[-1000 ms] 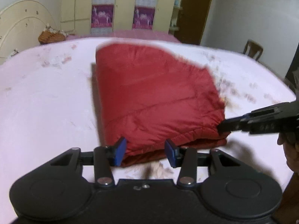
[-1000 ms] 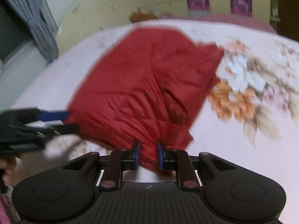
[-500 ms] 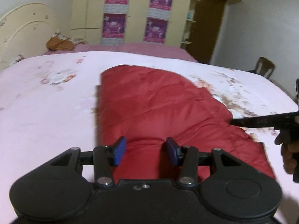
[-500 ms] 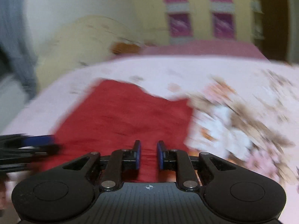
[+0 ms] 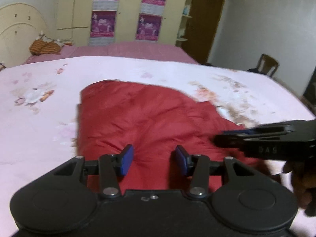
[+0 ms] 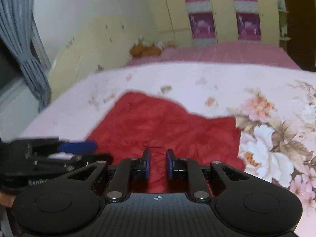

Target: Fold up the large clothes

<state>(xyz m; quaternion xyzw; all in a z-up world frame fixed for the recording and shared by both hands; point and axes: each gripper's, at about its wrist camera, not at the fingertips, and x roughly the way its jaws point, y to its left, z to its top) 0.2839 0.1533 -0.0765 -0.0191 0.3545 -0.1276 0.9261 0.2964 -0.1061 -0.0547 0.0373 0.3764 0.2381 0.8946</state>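
A red padded jacket [image 5: 148,114] lies partly folded on the pink floral bed cover [image 5: 39,128]. My left gripper [image 5: 154,158] is shut on a thick bunch of the jacket's near left edge, with creases running into its blue pads. In the right wrist view the jacket [image 6: 167,124] fills the middle, and my right gripper [image 6: 158,163] is shut on its near right edge with narrow jaws. Each gripper shows in the other's view: the right gripper [image 5: 256,138] at the right, the left gripper [image 6: 75,148] at the left. The near hem is hidden under both tools.
A cream headboard [image 5: 17,29] stands at the left and a wardrobe with purple posters [image 5: 126,9] along the far wall. An orange cloth pile [image 5: 43,46] lies on the pink sheet. A wooden chair [image 5: 268,65] and brown door [image 5: 203,19] are at the right, a grey curtain [image 6: 25,49] left.
Both grippers have moved forward across the bed with the jacket's near edge still in them, carrying it over the rest of the jacket. The right gripper now sits closer beside the left.
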